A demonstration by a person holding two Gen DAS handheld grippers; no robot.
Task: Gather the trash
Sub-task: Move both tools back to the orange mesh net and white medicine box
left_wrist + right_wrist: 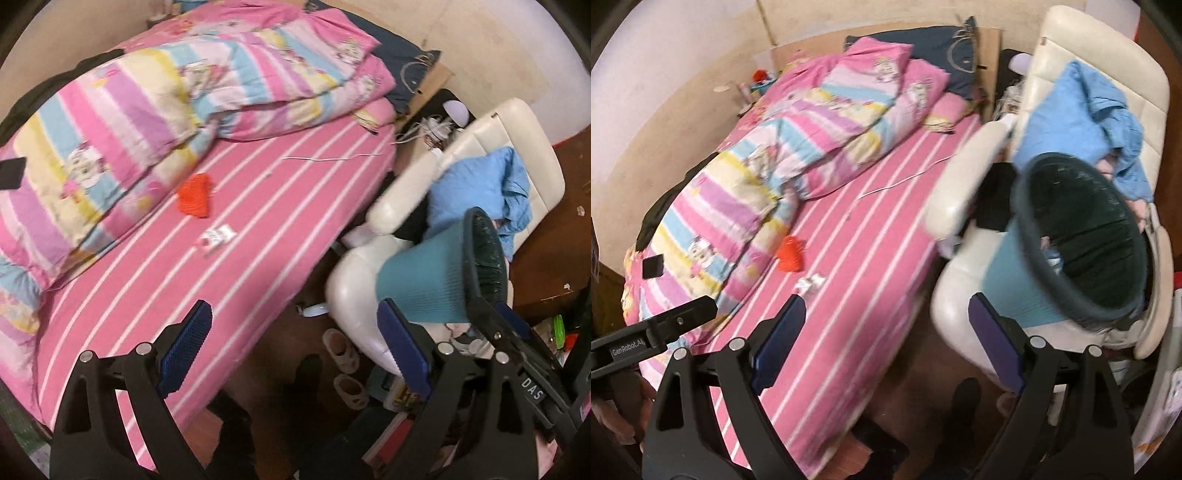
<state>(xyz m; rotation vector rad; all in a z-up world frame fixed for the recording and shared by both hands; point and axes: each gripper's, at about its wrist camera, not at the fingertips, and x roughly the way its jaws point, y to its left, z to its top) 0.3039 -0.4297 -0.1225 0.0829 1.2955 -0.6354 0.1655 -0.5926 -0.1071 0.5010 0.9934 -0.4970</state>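
Teal ribbed plastic forms the wall of the trash bin, a tapering round tub with a dark rim; it is tipped over on the white padded chair, its long axis slanting from the lower left up to the right, with the mouth turned toward the right wrist camera so its dark inside shows. In the left wrist view the same bin is seen side-on, its mouth facing right, and the other tool's black arm reaches to its rim, though the frames do not show clearly whether it grips there. On the pink sheet with thin white stripes covering the bed lies a small crumpled wrapper, white with a pink patch, roughly flat, its long axis running from near left to far right; just beyond it sits a bright red crinkled scrap. A puffy striped quilt in pink, yellow and blue is heaped on the far left of the bed. A soft blue cloth is draped over the chair's back. The left gripper is released, its blue ridged pads wide apart over the bed's near edge. The right gripper is likewise spread and grasps nothing.
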